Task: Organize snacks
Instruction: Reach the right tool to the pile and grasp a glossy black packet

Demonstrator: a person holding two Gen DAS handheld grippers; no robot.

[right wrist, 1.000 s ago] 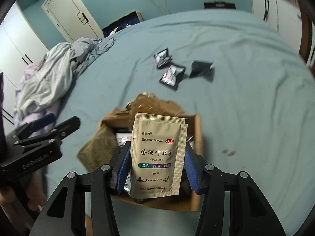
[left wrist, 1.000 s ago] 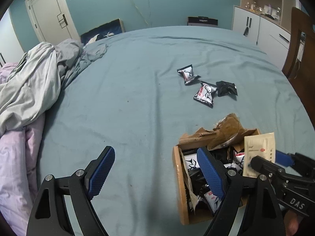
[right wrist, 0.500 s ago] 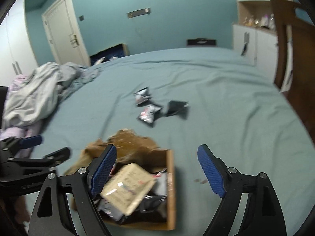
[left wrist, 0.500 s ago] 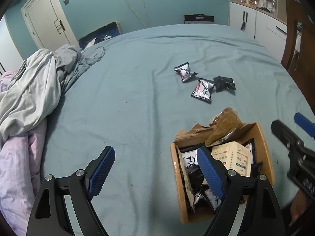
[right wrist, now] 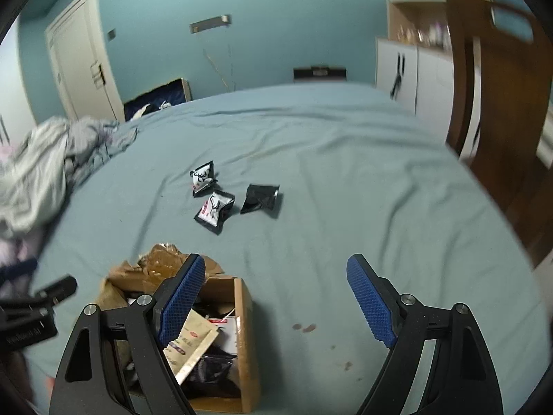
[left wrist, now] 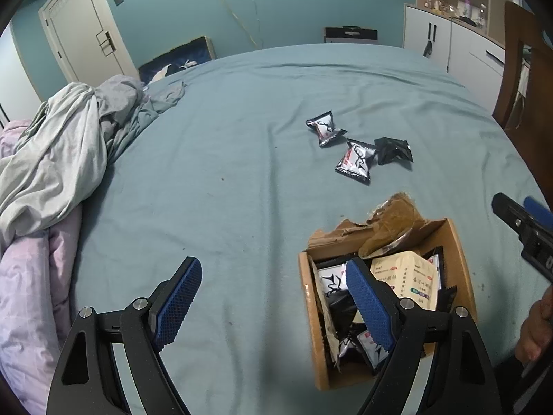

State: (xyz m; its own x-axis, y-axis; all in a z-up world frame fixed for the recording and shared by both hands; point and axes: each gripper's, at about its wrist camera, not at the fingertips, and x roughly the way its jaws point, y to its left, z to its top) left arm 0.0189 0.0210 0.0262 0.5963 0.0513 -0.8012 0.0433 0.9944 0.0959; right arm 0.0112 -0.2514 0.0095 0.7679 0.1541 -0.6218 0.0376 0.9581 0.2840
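A torn cardboard box [left wrist: 459, 252] [right wrist: 247, 339] sits on the blue-grey bed and holds several snack packets. A beige sachet [left wrist: 409, 280] [right wrist: 191, 346] lies on top inside it. Three loose packets lie farther up the bed: a black-and-white one [left wrist: 325, 128] [right wrist: 204, 178], a second like it [left wrist: 357, 160] [right wrist: 214, 207], and a plain black one [left wrist: 394, 150] [right wrist: 261, 199]. My left gripper [left wrist: 273, 297] is open and empty, its right finger over the box. My right gripper [right wrist: 276, 297] is open and empty, just right of the box.
Crumpled grey and pink bedding [left wrist: 52, 159] is piled at the bed's left side. A wooden chair [right wrist: 490, 110] and white cabinets [left wrist: 449, 45] stand to the right. A door [left wrist: 83, 38] is at the back left.
My right gripper opened and let the beige sachet drop into the box, then drew back to the right. My left gripper stayed put.
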